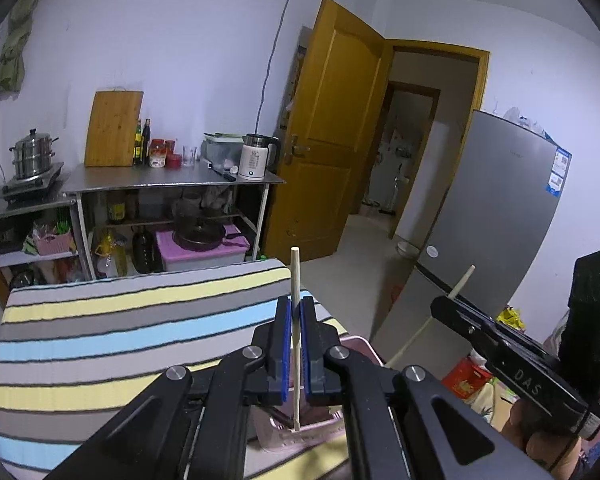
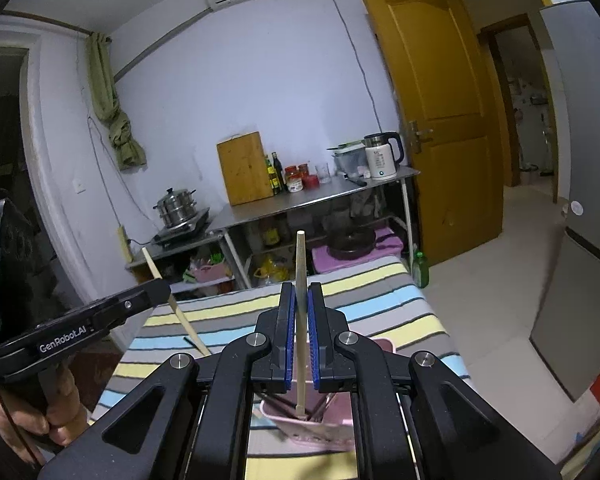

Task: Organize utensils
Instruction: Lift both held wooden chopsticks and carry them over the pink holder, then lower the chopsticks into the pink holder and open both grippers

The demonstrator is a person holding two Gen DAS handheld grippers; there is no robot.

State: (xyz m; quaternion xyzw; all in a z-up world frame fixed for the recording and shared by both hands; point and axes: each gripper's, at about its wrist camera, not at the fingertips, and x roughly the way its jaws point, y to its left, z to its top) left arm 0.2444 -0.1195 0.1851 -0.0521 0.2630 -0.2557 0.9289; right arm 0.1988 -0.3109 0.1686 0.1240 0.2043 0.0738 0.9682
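My left gripper (image 1: 296, 305) is shut on a pale wooden chopstick (image 1: 295, 272) that stands nearly upright between its blue pads. Its lower end hangs above a pink utensil basket (image 1: 363, 345) on the striped cloth (image 1: 100, 340). My right gripper (image 2: 300, 292) is shut on a second chopstick (image 2: 300, 256), also upright, with its tip over the pink basket (image 2: 324, 432), which holds several dark utensils. Each view shows the other gripper from the side: the right gripper (image 1: 440, 305) with its chopstick (image 1: 462, 280), and the left gripper (image 2: 160, 290) with its slanted chopstick (image 2: 188, 326).
Behind the striped table a steel shelf (image 1: 172, 182) carries a kettle (image 1: 256, 158), a cutting board (image 1: 114, 128), bottles and jars. A steamer pot (image 1: 32, 154) sits on a stove at the left. A grey fridge (image 1: 496, 232) stands at the right beside an open door (image 1: 332, 128).
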